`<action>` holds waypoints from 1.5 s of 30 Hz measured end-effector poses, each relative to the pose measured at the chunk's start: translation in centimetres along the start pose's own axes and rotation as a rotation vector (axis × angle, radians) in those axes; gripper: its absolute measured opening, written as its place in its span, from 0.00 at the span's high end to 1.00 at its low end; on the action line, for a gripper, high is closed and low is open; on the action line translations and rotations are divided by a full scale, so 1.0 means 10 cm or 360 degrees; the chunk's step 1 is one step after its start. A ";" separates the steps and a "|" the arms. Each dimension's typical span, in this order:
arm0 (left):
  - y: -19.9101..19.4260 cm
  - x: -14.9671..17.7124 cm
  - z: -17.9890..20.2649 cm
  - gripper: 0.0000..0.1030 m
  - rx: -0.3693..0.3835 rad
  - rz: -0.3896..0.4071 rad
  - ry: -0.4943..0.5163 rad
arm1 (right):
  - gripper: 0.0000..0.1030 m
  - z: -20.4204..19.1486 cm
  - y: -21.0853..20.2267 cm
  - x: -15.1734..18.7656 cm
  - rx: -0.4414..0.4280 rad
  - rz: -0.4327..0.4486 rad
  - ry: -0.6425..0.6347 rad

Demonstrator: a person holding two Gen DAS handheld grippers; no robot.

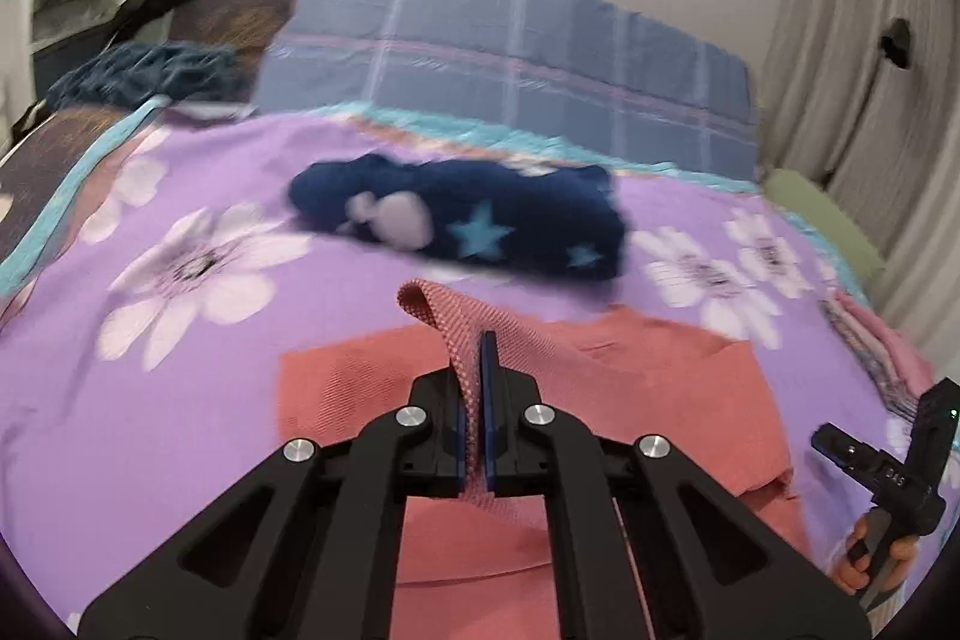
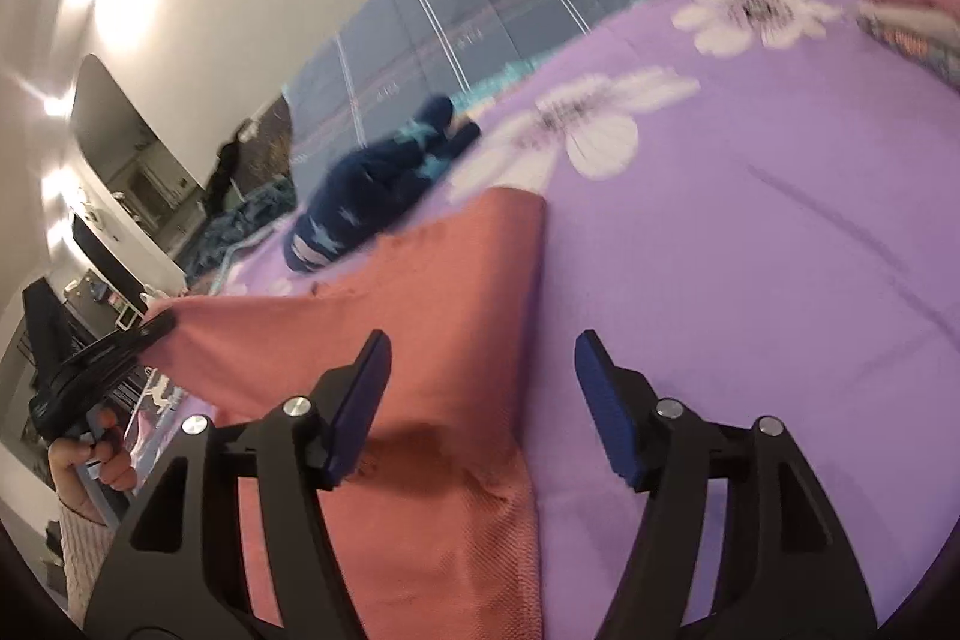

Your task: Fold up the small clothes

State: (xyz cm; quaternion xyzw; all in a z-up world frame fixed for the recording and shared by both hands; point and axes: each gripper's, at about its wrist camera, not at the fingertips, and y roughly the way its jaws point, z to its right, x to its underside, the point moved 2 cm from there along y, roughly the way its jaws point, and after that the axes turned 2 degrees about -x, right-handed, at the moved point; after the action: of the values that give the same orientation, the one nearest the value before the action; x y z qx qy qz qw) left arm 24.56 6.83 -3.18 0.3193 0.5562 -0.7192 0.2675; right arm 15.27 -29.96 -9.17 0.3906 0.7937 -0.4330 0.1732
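Bed: purple flowered sheet [image 1: 336,292] with a turquoise border, covering most of the surface.

Plaid blue bedding [image 1: 510,58]: along the bed's far edge, against the wall.

Salmon-pink garment [image 1: 660,382]: spread on the sheet toward the near edge, one part lifted off the sheet and drawn taut toward the left.

Navy star-print garment [image 1: 468,220]: bunched, mid-bed, beyond the pink garment and apart from it.

Pink folded clothes [image 2: 906,10]: at the bed's right edge.

Left gripper [image 1: 477,376]: jaws closed on a raised fold of the salmon-pink garment.

Right gripper [image 2: 480,400]: jaws wide apart, holding nothing, over the pink garment's right edge.
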 end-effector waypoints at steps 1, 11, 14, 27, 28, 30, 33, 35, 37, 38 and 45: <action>0.02 0.03 -0.08 0.97 -0.0006 -0.0020 -0.0021 | 0.36 -0.02 0.05 0.03 0.0049 -0.0042 -0.0028; 0.32 0.33 -0.40 0.58 -0.0321 -0.0176 0.0106 | 0.31 -0.26 0.24 0.20 0.0214 -0.0160 -0.0296; 0.28 0.36 -0.54 0.58 -0.0365 -0.0171 0.0087 | 0.31 -0.25 0.25 0.21 0.0219 -0.0169 -0.0294; 0.10 1.01 -0.51 0.43 -0.0500 -0.0292 0.0440 | 0.25 -0.27 0.32 0.25 0.0241 -0.0200 -0.0318; 0.08 1.06 -0.55 0.43 -0.0505 -0.0284 0.0451 | 0.25 -0.28 0.33 0.25 0.0247 -0.0199 -0.0325; 0.04 1.08 -0.59 0.50 -0.0498 -0.0266 0.0433 | 0.25 -0.28 0.33 0.26 0.0253 -0.0196 -0.0329; 0.01 1.11 -0.57 0.80 -0.0570 -0.0259 0.0483 | 0.25 -0.28 0.32 0.26 0.0252 -0.0192 -0.0324; 0.05 1.17 -0.63 1.00 -0.0729 -0.0319 0.0493 | 0.25 -0.28 0.32 0.27 0.0248 -0.0189 -0.0318; -0.01 1.18 -0.74 1.00 -0.0718 -0.0308 0.0397 | 0.25 -0.27 0.32 0.26 0.0244 -0.0185 -0.0310; -0.05 1.16 -0.76 1.00 -0.0715 -0.0302 0.0364 | 0.25 -0.27 0.31 0.26 0.0242 -0.0183 -0.0308; -0.38 0.85 -0.43 1.00 -0.0347 -0.0046 0.0288 | 0.37 -0.26 0.25 0.23 0.0241 -0.0131 -0.0270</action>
State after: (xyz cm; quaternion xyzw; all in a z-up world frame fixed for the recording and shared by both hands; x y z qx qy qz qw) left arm 16.83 11.64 -7.98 0.3439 0.6575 -0.6264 0.2388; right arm 15.88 -25.98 -10.52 0.3316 0.7565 -0.5300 0.1919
